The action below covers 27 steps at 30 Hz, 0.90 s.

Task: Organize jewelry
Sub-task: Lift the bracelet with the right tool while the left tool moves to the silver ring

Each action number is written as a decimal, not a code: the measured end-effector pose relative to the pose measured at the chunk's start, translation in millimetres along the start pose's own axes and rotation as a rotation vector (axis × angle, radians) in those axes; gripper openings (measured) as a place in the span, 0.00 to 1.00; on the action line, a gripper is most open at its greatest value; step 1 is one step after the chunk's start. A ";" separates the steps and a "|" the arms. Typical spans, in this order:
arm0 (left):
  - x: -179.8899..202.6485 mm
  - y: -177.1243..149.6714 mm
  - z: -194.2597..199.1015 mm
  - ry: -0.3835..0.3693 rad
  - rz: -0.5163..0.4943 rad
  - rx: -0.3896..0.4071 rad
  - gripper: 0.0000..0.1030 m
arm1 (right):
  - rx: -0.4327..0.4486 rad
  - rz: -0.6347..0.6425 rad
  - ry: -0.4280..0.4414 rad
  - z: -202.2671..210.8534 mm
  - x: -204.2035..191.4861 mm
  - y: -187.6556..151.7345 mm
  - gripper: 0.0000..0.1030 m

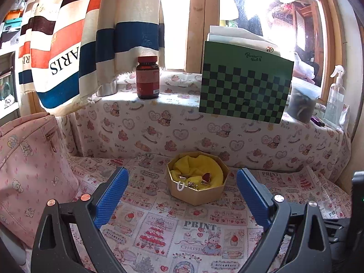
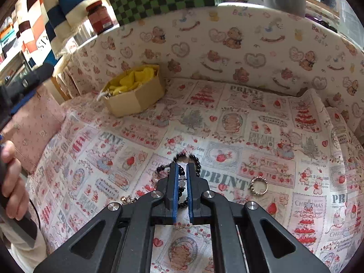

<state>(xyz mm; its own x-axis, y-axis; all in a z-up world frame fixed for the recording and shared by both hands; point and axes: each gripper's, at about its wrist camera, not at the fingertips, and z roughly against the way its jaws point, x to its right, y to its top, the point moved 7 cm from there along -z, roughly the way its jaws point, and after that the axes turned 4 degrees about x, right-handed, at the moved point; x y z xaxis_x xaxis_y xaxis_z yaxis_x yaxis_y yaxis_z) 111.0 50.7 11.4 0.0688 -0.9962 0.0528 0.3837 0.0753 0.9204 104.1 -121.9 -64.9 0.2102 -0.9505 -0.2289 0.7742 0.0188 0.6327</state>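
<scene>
The printed cloth (image 2: 227, 122) carries a gold box (image 2: 134, 100), beaded bracelet (image 2: 193, 161) and ring (image 2: 258, 185).

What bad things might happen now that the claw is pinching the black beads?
The right claw pinches only part of the black bead bracelet, so it might slip out when lifted. The dangling loop could snag the printed cloth. On the way to the gold box, the gold ring could get knocked.

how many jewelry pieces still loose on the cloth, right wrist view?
3. Black bead bracelet between the right gripper pads; gold ring right of it; small gold piece left, partly hidden. More may sit under the gripper.
</scene>
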 end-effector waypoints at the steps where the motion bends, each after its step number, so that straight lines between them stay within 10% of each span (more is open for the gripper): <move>1: 1.2 -0.6 -0.3 0.002 -0.007 -0.001 0.92 | 0.038 -0.014 0.012 10.1 2.5 6.7 0.07; 8: 15.5 -8.1 -2.7 0.017 -0.071 -0.003 0.92 | 0.299 -0.065 0.098 80.1 16.4 39.7 0.07; 20: 81.0 -27.3 -4.4 0.023 -0.260 -0.038 0.91 | 0.564 -0.143 -0.098 148.6 73.6 62.9 0.07; 23: 106.8 -30.1 1.2 -0.033 -0.291 -0.064 0.79 | 0.548 -0.172 -0.171 149.8 91.2 62.9 0.07; 27: 146.4 -51.9 -7.0 -0.184 -0.262 -0.249 0.39 | 0.510 -0.264 -0.186 142.8 118.1 60.9 0.07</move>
<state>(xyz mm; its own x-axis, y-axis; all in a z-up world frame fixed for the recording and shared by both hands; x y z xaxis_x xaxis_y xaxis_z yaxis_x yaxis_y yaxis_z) 107.6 -98.7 -31.4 -0.2182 -0.9725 -0.0816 0.5795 -0.1964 0.7910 90.8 -277.3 52.3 -0.0936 -0.9421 -0.3219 0.3925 -0.3321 0.8577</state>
